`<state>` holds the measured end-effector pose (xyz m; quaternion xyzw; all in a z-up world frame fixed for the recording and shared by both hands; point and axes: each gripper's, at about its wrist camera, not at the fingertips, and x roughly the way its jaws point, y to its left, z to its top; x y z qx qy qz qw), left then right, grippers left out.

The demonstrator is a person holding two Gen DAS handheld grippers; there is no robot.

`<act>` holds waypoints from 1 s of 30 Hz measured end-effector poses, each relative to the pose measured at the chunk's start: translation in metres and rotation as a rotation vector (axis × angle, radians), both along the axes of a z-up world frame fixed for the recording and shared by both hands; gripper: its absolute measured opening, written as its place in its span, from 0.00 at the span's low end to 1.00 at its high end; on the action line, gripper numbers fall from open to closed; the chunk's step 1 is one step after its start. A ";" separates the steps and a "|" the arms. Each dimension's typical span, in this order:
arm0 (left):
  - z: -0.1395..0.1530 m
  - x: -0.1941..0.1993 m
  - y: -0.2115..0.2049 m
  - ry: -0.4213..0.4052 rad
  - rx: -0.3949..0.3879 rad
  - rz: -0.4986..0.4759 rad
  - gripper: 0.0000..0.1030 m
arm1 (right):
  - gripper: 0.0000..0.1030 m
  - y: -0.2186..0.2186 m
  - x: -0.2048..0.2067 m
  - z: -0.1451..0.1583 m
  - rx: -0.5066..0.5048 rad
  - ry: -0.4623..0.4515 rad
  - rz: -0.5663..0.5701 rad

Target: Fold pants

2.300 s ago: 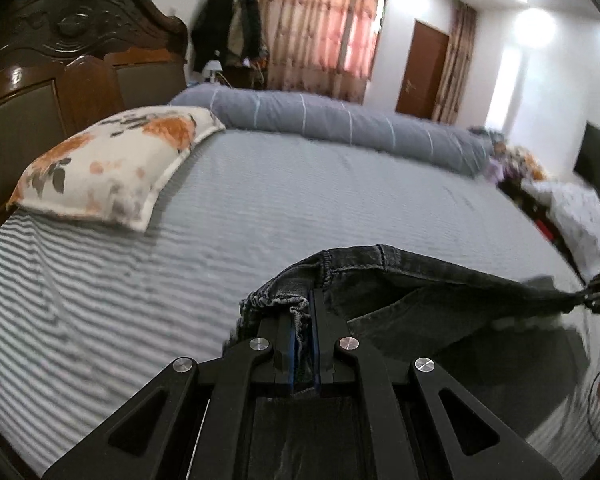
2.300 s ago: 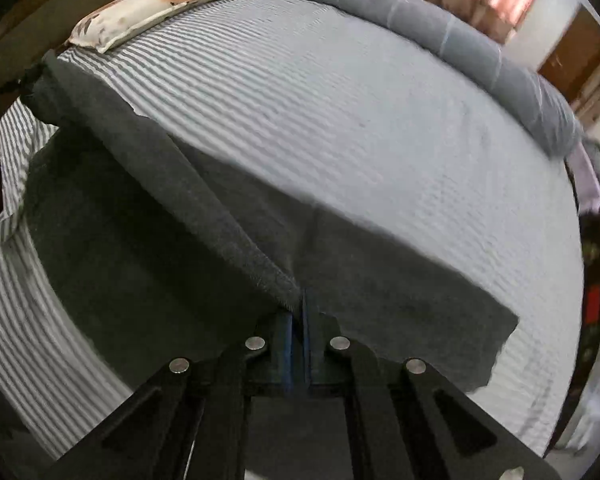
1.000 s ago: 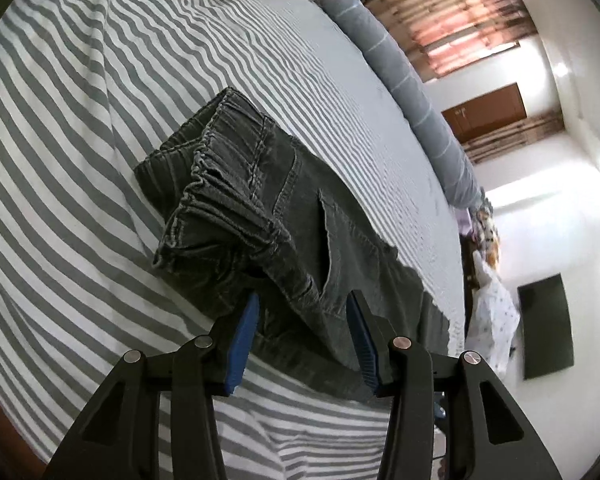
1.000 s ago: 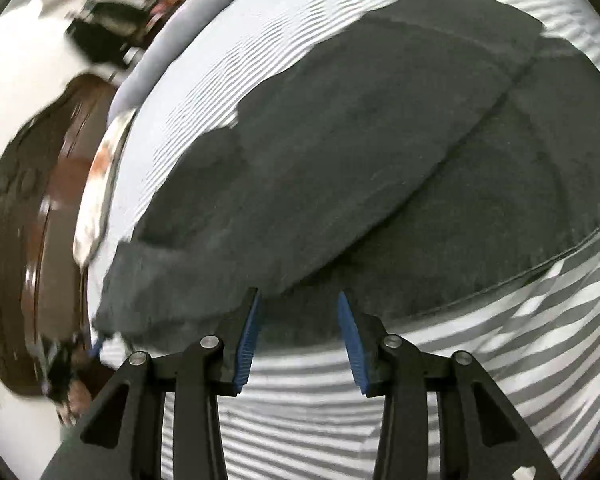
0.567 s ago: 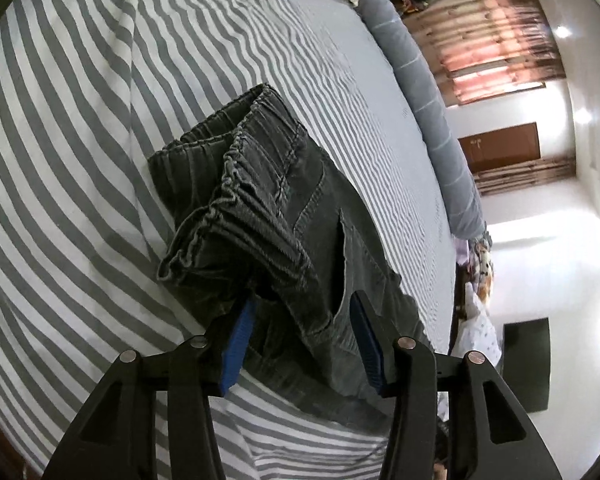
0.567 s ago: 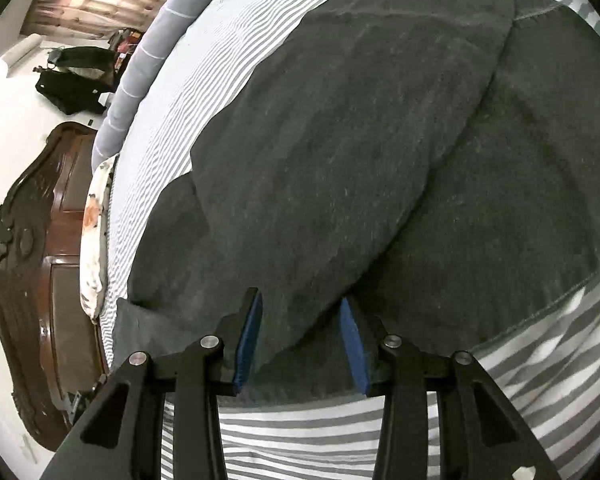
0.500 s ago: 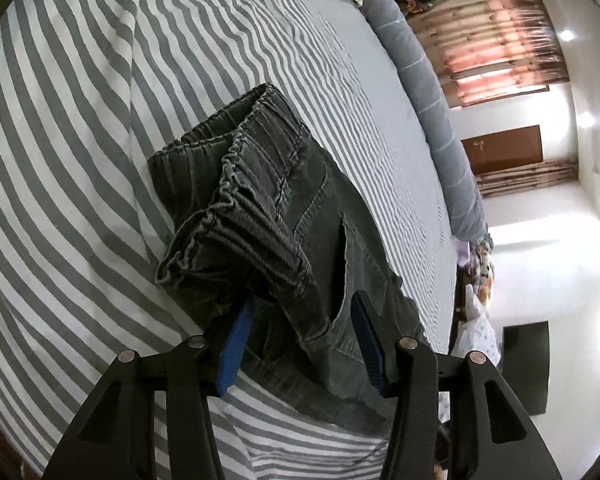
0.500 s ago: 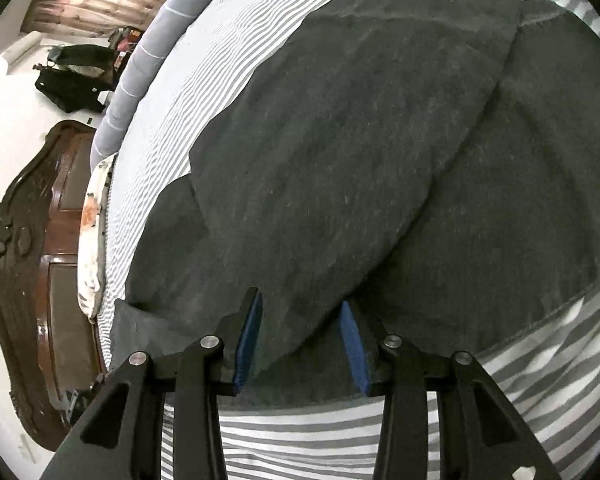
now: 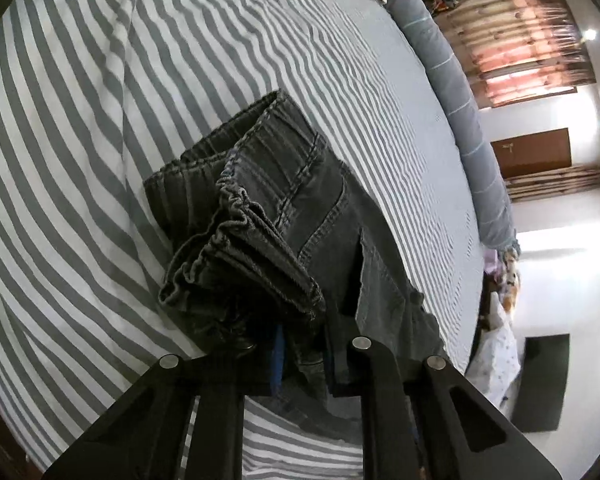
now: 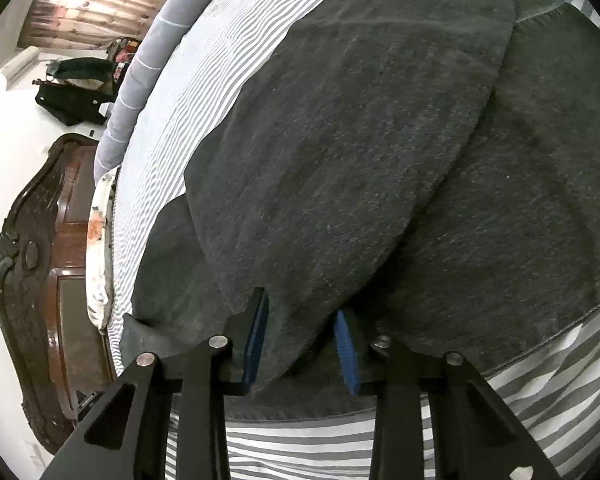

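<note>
Dark grey denim pants (image 9: 300,208) lie on the striped bed sheet (image 9: 100,120). Their gathered waistband is bunched and doubled over. My left gripper (image 9: 304,360) is at the near side of the waist; its jaws are closing and pinch a thick bunch of denim. In the right wrist view the legs (image 10: 360,140) lie one folded over the other. My right gripper (image 10: 300,336) straddles the near edge of the upper leg; its jaws are closing. The cloth sits between the blue pads, and the right pad's face still shows.
A grey rolled duvet (image 9: 452,80) runs along the far side of the bed. A floral pillow (image 10: 98,240) rests by the dark carved headboard (image 10: 40,280). Striped sheet (image 10: 380,440) shows at the near edge. A brown door (image 9: 532,152) and curtains stand beyond.
Both grippers came forward and down onto the pants. The left jaws narrowed sharply onto the denim at the waist. The right jaws narrowed a little around the leg's edge.
</note>
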<state>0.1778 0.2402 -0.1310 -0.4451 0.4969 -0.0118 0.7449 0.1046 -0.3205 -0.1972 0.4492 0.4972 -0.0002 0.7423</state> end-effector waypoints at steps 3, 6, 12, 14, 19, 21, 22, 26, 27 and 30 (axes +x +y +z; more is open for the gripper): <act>0.015 0.007 -0.006 -0.032 0.028 -0.007 0.14 | 0.24 -0.001 0.000 0.000 -0.001 0.002 0.000; 0.033 0.017 -0.011 -0.075 0.042 -0.025 0.14 | 0.18 -0.003 0.001 0.001 -0.013 -0.005 0.002; 0.072 0.055 -0.019 -0.162 0.091 -0.106 0.14 | 0.17 -0.010 0.008 0.004 -0.047 0.004 -0.033; 0.080 0.066 -0.020 -0.174 0.106 -0.131 0.14 | 0.17 -0.015 0.010 0.005 -0.055 0.009 -0.055; 0.100 0.086 -0.027 -0.238 0.167 -0.213 0.14 | 0.08 -0.021 0.012 0.018 -0.116 -0.001 -0.067; 0.106 0.086 -0.026 -0.278 0.198 -0.257 0.14 | 0.07 -0.019 0.009 0.025 -0.152 -0.012 -0.054; 0.109 0.083 -0.027 -0.304 0.215 -0.293 0.14 | 0.06 -0.016 0.008 0.030 -0.184 -0.019 -0.041; 0.103 0.065 -0.026 -0.362 0.324 -0.413 0.14 | 0.05 -0.008 -0.004 0.044 -0.260 -0.040 -0.017; 0.094 0.060 -0.023 -0.353 0.343 -0.439 0.14 | 0.05 -0.006 -0.008 0.048 -0.278 -0.048 -0.014; 0.066 0.047 -0.010 -0.287 0.373 -0.471 0.14 | 0.05 -0.001 -0.016 0.053 -0.291 -0.051 -0.004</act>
